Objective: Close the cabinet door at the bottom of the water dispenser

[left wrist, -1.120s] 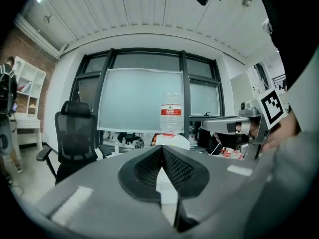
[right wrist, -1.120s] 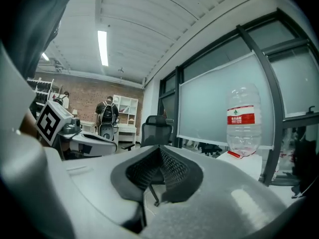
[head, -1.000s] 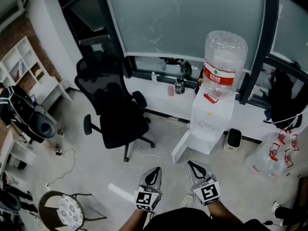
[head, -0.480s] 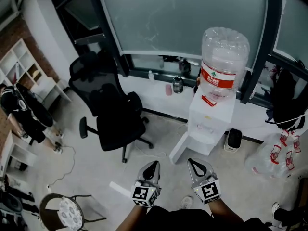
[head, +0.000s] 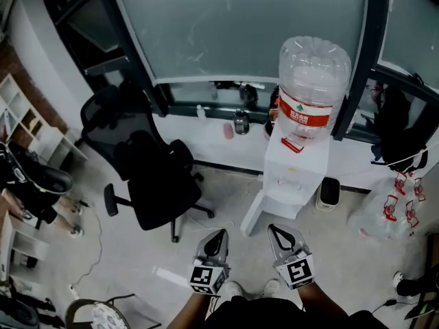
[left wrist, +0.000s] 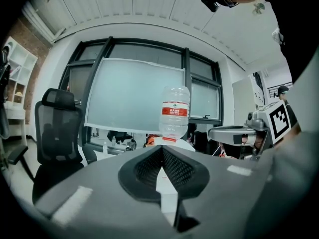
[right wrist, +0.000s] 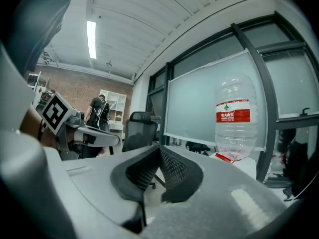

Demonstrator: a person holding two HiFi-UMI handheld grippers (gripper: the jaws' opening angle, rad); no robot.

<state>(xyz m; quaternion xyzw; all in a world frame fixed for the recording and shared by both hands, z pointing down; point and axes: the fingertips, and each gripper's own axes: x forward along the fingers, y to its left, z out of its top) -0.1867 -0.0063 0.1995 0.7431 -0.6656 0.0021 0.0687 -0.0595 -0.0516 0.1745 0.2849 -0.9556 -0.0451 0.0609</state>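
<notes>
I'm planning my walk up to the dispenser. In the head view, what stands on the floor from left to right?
Left to right: black office chair → open cabinet door → water dispenser → small black-and-white appliance → clear plastic bag.

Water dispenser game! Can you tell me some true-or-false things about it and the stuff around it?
1. The cabinet door at the bottom of the water dispenser is swung open. True.
2. The left gripper touches that door. False: it is held short of it, apart.
3. A big bottle stands on top of the dispenser. True.
4. The right gripper holds a cup. False: its fingers are shut on nothing.
5. The black chair is on the dispenser's right. False: in the head view it is on the left.
</notes>
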